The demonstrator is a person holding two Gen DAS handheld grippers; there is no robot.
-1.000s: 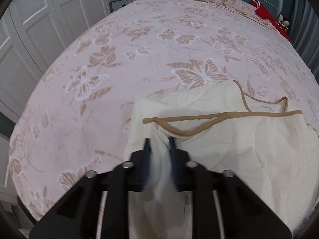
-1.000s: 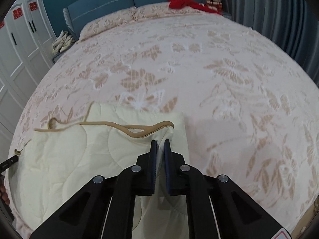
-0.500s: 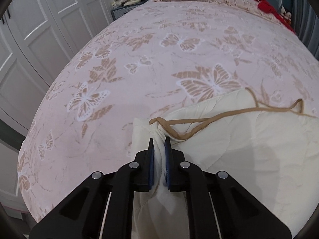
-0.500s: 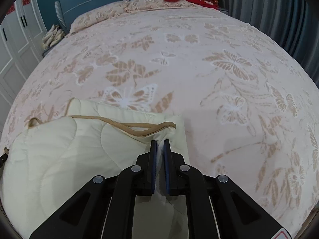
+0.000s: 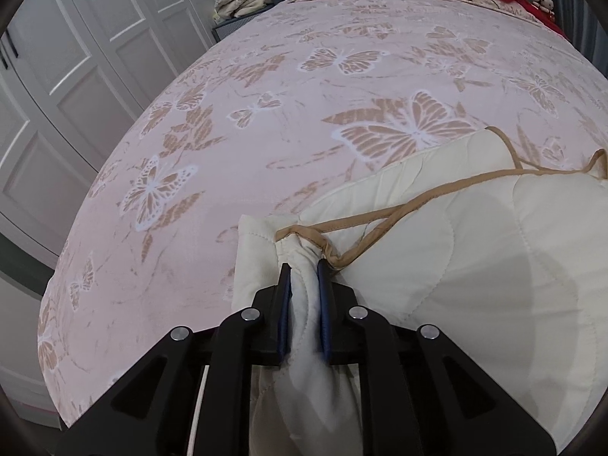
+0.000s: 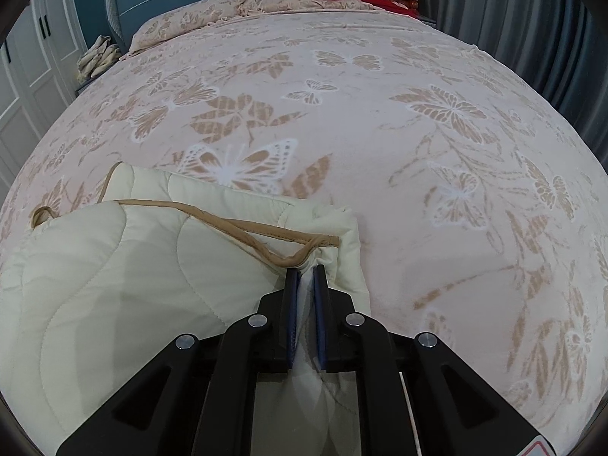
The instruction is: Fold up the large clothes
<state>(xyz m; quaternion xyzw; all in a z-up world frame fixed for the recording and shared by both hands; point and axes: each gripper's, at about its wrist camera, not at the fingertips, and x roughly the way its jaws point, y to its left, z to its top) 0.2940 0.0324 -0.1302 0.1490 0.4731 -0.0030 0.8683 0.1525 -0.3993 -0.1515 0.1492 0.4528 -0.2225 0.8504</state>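
Corners of the cream quilt (image 5: 475,266) sat clamped in both grippers — left gripper (image 5: 304,266) and right gripper (image 6: 306,269) — its tan-trimmed edge (image 6: 266,228) spanning between them, bed (image 6: 418,152) ahead.

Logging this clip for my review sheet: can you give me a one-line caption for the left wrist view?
Left gripper pinches a corner of the cream quilted garment with tan trim, on the butterfly-print bedspread.
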